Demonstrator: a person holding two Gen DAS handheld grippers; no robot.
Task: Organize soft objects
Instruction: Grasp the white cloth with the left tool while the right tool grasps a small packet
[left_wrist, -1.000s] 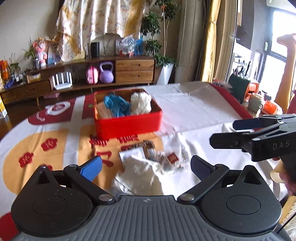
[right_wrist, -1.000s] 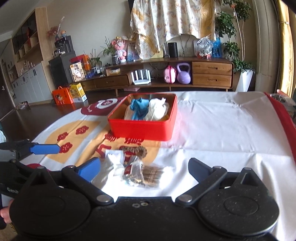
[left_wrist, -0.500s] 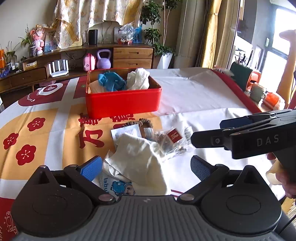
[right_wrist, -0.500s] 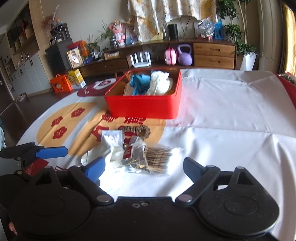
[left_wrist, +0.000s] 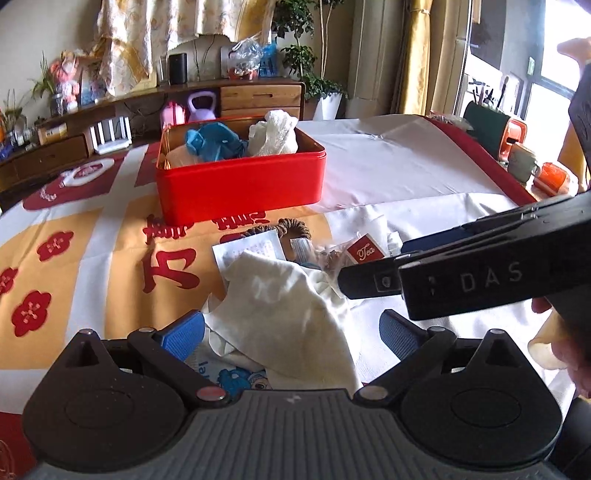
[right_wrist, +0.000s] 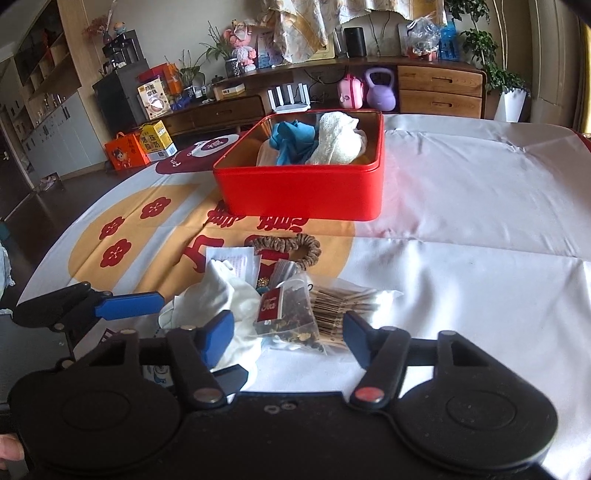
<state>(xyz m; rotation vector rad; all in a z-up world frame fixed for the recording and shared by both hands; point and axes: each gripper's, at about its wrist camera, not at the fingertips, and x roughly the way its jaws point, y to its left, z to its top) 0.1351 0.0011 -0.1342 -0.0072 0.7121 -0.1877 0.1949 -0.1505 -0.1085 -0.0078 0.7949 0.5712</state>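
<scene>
A red tin box (left_wrist: 240, 188) (right_wrist: 303, 195) stands mid-table and holds a blue cloth (left_wrist: 214, 142) and a white knitted cloth (left_wrist: 273, 134). In front of it lies a pile: a white cloth (left_wrist: 280, 306) (right_wrist: 221, 291), a clear tea bag packet (right_wrist: 284, 314) (left_wrist: 365, 253) and a brown scrunchie (right_wrist: 295, 245). My left gripper (left_wrist: 291, 336) is open low over the white cloth, which lies between its fingers. My right gripper (right_wrist: 287, 338) is closing. The tea bag packet lies between its pads, and they do not press on it.
A barcode-printed packet (right_wrist: 340, 306) and a paper sachet (left_wrist: 251, 247) lie in the pile. The table wears a white, yellow and red cloth (right_wrist: 461, 206). Cups and an orange item (left_wrist: 550, 177) crowd the right edge. A sideboard (right_wrist: 439, 86) stands behind.
Both grippers have come down closer to the pile. The right gripper's jaws have narrowed around the tea bag packet, and it has slid leftward across the left wrist view.
</scene>
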